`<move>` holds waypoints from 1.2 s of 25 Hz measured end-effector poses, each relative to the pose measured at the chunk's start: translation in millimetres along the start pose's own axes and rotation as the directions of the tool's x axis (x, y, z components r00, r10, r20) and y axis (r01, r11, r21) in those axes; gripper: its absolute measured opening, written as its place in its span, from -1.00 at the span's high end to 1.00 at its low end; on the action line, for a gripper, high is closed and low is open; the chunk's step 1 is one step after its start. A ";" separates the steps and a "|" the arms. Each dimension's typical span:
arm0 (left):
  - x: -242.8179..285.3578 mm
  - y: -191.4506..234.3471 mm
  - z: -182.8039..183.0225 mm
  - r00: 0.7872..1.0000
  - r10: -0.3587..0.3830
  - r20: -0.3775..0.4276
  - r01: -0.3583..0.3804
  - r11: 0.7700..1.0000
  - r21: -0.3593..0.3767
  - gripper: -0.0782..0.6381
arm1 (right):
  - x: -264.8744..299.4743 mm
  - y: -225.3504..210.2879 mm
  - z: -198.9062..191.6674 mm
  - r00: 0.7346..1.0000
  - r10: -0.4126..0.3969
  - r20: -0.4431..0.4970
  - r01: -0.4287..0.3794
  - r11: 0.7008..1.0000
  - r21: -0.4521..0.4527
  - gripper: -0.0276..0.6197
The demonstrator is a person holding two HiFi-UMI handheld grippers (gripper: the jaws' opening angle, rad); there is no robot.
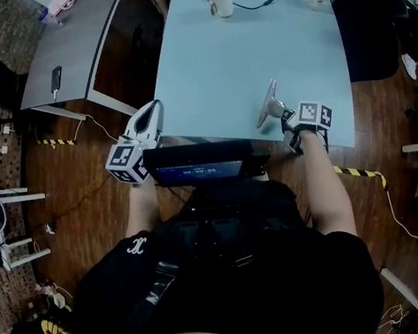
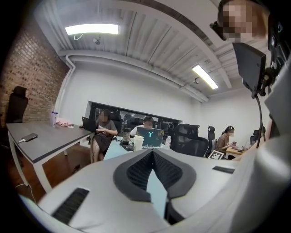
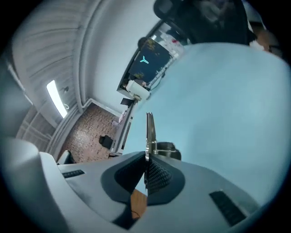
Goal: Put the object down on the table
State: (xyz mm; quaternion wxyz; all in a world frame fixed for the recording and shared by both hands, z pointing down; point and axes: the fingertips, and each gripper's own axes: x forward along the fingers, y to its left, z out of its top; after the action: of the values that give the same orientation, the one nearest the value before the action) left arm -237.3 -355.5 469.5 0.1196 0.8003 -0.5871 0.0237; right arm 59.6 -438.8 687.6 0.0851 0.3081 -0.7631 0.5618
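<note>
Over the near right part of the table [image 1: 210, 60], in the head view, your right gripper [image 1: 286, 118] holds the metal object [image 1: 267, 101] by its right side. The object stands nearly upright, tilted a little, with its flat face turned left. Its lower end sits very close to the tabletop above a small shadow, but from here I cannot tell whether it touches. So the task looks not yet done: you have the object over a bare spot, and lowering it and letting go are left. Your left gripper [image 1: 154, 108] rests at the table's near edge, well apart from the object.

In the left gripper view, your left gripper [image 2: 153, 154] has its fingers together at the tips with nothing between them. Only a sliver of table [image 2: 157, 191] shows through the gap lower down. The object is not in this view.

In the right gripper view, your right gripper [image 3: 146, 159] has its fingers [image 3: 159, 175] clamped on the metal object [image 3: 149, 129]. The object shows edge-on as a thin strip, pinched at its near end and sticking out past the fingertips toward the far side of the table [image 3: 218, 113]. A small bracket juts from it just beyond the tips.
</note>
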 end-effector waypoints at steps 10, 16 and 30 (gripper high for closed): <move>-22.5 20.3 -7.3 0.999 0.024 -0.046 -0.023 1.000 0.014 0.81 | 46.2 -11.4 -16.0 0.986 -0.095 -0.134 0.084 0.993 -0.088 0.81; -32.3 30.8 -11.3 0.996 0.045 -0.075 -0.044 0.999 0.015 0.81 | 53.1 7.4 -18.8 0.966 -0.157 -0.207 0.089 0.948 -0.305 0.64; -38.6 44.3 -19.7 0.995 0.037 -0.089 -0.037 0.999 0.001 0.81 | 23.0 -13.2 -14.4 0.872 -0.348 -0.344 0.184 0.885 -0.427 0.26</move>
State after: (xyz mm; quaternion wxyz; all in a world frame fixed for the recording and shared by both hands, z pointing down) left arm -289.2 -327.6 489.0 0.1454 0.7875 -0.5958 0.0611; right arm 45.7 -436.7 714.2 0.3797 0.2644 -0.7712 0.4372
